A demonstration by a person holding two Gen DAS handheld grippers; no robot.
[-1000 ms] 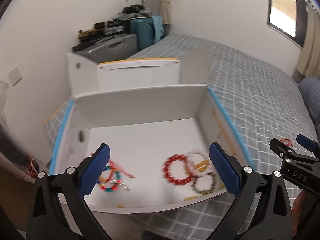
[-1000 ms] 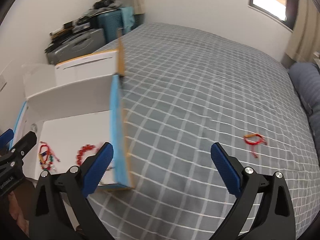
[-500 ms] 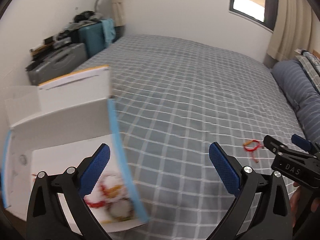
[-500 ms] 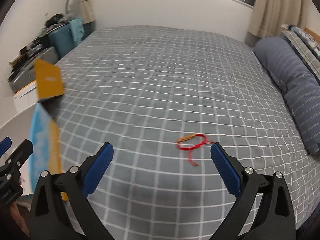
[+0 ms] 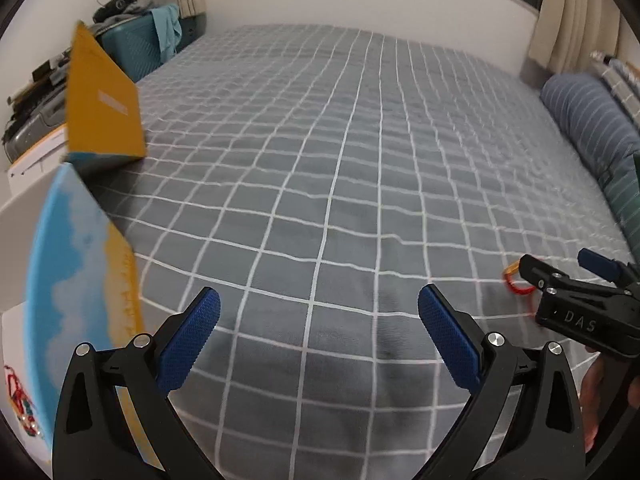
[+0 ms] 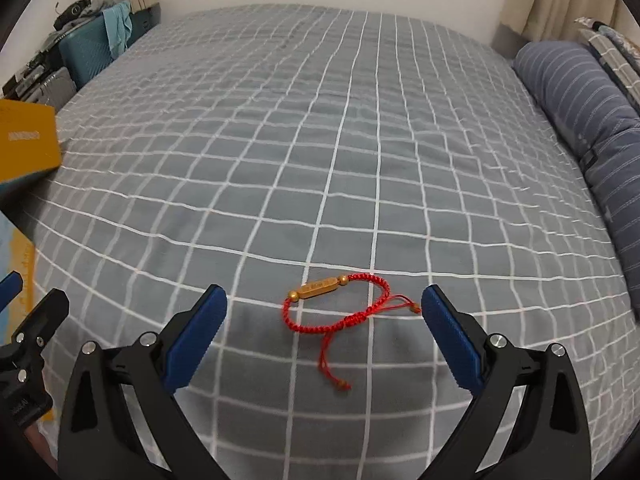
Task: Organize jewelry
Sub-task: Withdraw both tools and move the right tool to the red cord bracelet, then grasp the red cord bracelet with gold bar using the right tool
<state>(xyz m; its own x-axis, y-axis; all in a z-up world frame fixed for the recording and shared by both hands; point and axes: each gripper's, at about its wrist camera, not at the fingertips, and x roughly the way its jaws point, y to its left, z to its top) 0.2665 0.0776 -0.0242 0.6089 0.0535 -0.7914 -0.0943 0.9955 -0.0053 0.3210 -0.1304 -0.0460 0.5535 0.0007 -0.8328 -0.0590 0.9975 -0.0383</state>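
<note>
A red braided string bracelet (image 6: 340, 304) with a gold bar lies on the grey checked bed cover, just ahead of and between the fingers of my open, empty right gripper (image 6: 322, 322). It also shows partly in the left wrist view (image 5: 516, 278), behind the right gripper's tip. My left gripper (image 5: 318, 330) is open and empty over bare cover. The open cardboard box (image 5: 80, 264), blue and yellow outside, stands at the left; beaded jewelry (image 5: 18, 404) lies inside it at the edge of view.
The box's yellow flap (image 5: 102, 100) stands up at the left. A striped blue pillow (image 6: 580, 108) lies along the right side of the bed. Suitcases and clutter (image 5: 132, 36) stand by the far left wall.
Both grippers have swung right, away from the box, over the bed cover. The red bracelet has come from far right to between the right gripper's fingers. Both grippers stay open.
</note>
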